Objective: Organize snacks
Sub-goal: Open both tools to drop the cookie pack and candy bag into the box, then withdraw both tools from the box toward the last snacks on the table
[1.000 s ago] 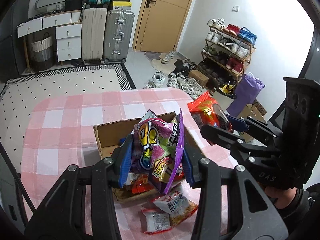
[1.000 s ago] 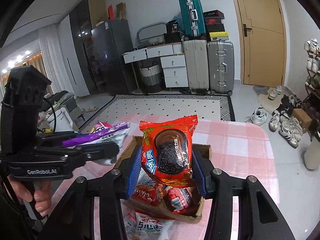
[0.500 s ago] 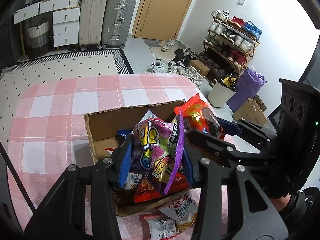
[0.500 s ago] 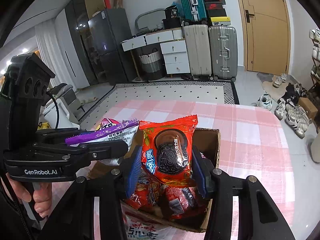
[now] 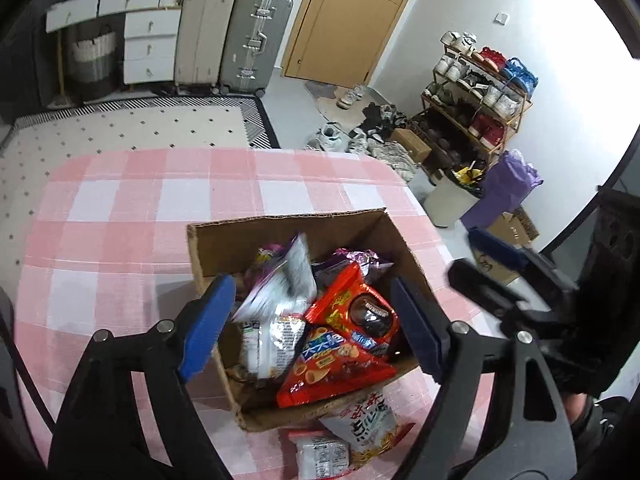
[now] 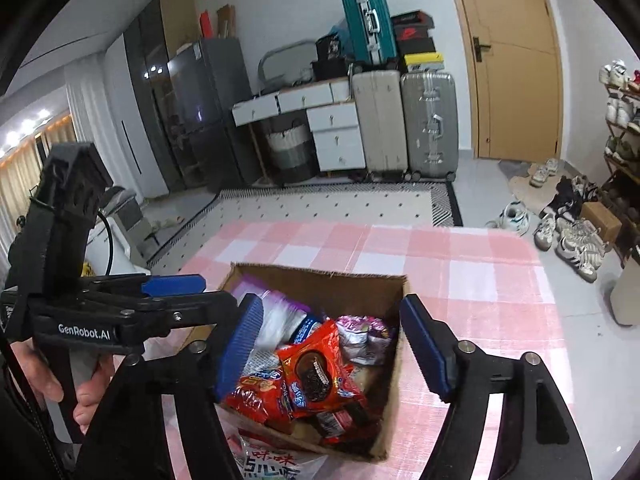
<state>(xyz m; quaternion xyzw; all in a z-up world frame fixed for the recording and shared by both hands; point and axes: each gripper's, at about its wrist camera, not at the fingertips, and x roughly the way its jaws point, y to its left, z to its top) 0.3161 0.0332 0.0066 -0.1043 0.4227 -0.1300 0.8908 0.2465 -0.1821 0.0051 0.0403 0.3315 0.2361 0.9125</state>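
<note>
A cardboard box sits on the pink checked table and holds several snack bags. My left gripper is open and empty above the box. The purple and silver bag lies in the box's left part. The red cookie bag lies on top at the right. My right gripper is open and empty above the box, over the red cookie bag. The left gripper's fingers show at the left of the right wrist view.
Two snack bags lie on the table by the box's near edge, one also in the right wrist view. The checked tablecloth stretches beyond the box. Suitcases, drawers and a shoe rack stand behind on the floor.
Both grippers have opened and let go of their bags. The purple bag and the red cookie bag have dropped into the box.
</note>
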